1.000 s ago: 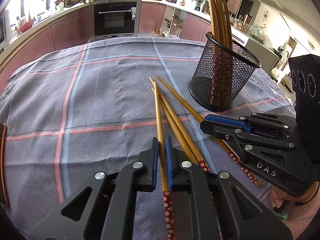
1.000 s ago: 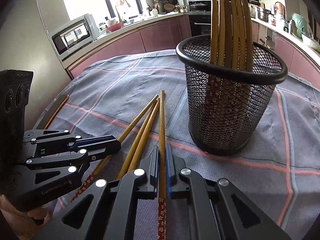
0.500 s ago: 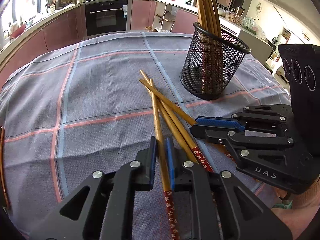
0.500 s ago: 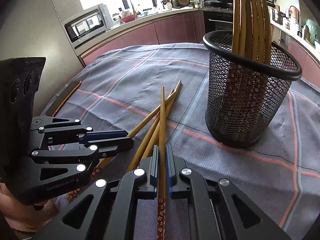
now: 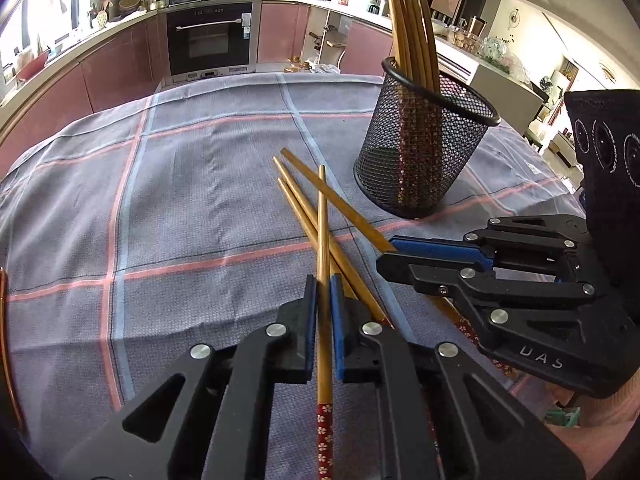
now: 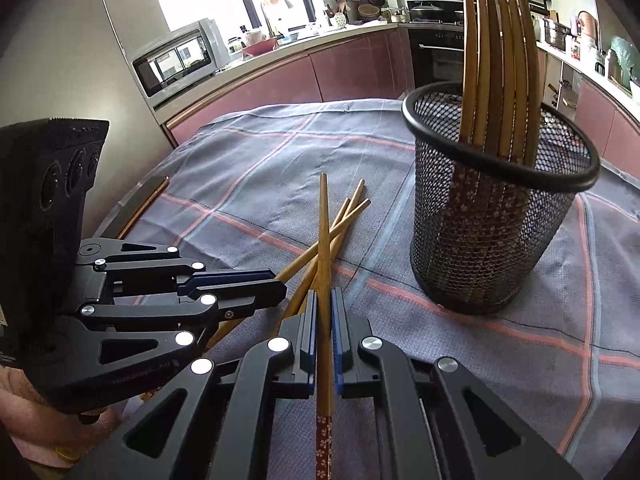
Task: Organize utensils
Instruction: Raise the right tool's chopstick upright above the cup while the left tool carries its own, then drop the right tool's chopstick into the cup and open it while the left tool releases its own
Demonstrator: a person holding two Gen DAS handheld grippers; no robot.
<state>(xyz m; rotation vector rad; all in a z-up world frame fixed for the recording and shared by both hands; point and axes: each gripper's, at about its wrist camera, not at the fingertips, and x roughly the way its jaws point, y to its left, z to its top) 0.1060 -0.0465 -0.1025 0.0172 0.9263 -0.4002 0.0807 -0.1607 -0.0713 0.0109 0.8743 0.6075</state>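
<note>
My left gripper (image 5: 324, 288) is shut on a wooden chopstick (image 5: 322, 224) with a red flowered end, lifted over the cloth. My right gripper (image 6: 324, 300) is shut on another such chopstick (image 6: 323, 232), also raised. Three more chopsticks (image 5: 304, 204) lie crossed on the cloth beneath; they also show in the right wrist view (image 6: 344, 220). A black mesh holder (image 5: 424, 148) with several chopsticks upright stands to the right, seen also in the right wrist view (image 6: 496, 208). The right gripper shows in the left wrist view (image 5: 404, 258), the left gripper in the right wrist view (image 6: 264, 290).
A grey checked tablecloth (image 5: 180, 200) covers the table. Kitchen counters and an oven (image 5: 212, 40) run behind it. A microwave (image 6: 176, 60) stands on the counter at the left. A table edge with a copper strip (image 6: 144, 208) lies at the left.
Both grippers have lifted and drawn back, each with its chopstick, which now crosses above the three on the cloth. The holder appears farther away.
</note>
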